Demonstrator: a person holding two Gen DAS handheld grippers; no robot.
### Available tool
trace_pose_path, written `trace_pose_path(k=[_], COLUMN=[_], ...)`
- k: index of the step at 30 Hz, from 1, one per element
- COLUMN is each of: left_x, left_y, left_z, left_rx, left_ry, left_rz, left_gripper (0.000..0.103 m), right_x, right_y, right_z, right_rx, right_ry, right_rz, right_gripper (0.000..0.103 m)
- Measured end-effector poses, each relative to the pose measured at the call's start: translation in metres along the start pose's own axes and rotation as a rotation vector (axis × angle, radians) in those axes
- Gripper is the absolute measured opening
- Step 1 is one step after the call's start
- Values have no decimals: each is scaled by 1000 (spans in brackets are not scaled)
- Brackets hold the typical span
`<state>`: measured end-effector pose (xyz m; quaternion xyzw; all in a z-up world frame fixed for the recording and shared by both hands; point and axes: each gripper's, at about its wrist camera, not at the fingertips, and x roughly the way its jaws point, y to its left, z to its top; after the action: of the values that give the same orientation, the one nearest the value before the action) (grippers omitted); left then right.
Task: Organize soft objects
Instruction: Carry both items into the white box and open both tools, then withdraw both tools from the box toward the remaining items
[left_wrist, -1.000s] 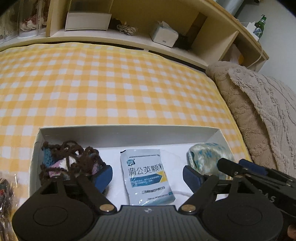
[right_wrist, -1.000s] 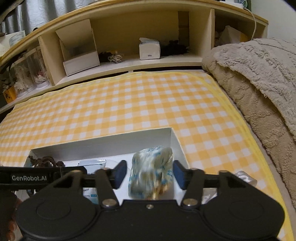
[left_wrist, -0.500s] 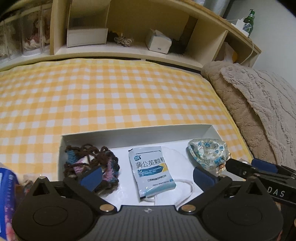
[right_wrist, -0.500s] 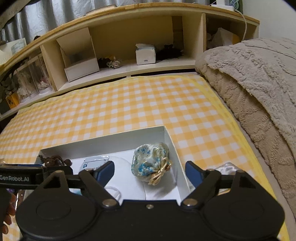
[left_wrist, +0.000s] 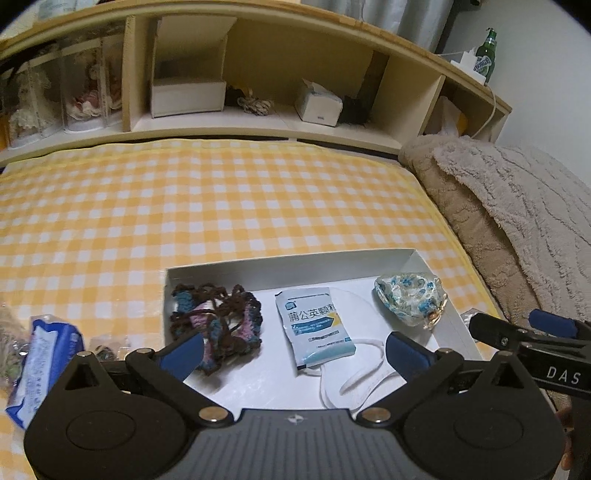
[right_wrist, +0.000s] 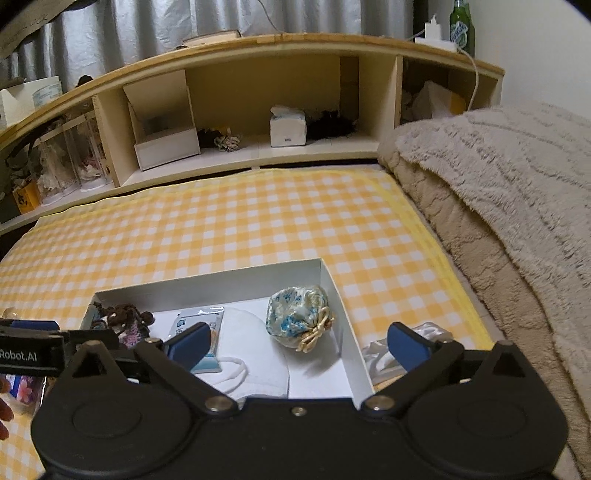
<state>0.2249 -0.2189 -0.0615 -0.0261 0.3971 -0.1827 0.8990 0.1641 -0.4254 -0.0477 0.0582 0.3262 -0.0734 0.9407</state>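
Tongs, left (left_wrist: 293, 350) and right (right_wrist: 298, 345), both gape apart, empty, above the white box (left_wrist: 258, 267) (floral pouch (right_wrist: 298, 319) inside).

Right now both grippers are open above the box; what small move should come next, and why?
Probably swing the left gripper left toward the blue packet on the checked cloth. The pouch, sachet and crochet piece already lie in the white box, while that packet is outside it.

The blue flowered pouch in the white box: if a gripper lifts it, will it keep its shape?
Probably not: the pouch looks like soft gathered cloth, so it should squash. Its rounded body might roll slightly if pushed. The tied cord would likely dangle.
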Motion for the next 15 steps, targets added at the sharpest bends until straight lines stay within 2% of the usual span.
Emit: trace_pose_path(k=[15], left_x=[-53], left_y=[15], left_z=[-11], left_rx=[-6], left_ry=[-64], left_rz=[35], left_gripper=[103], right_x=[-44], right_y=[5], right_z=[-5], right_rx=[-12], right_ry=[-37], right_rz=[-35], right_gripper=[103])
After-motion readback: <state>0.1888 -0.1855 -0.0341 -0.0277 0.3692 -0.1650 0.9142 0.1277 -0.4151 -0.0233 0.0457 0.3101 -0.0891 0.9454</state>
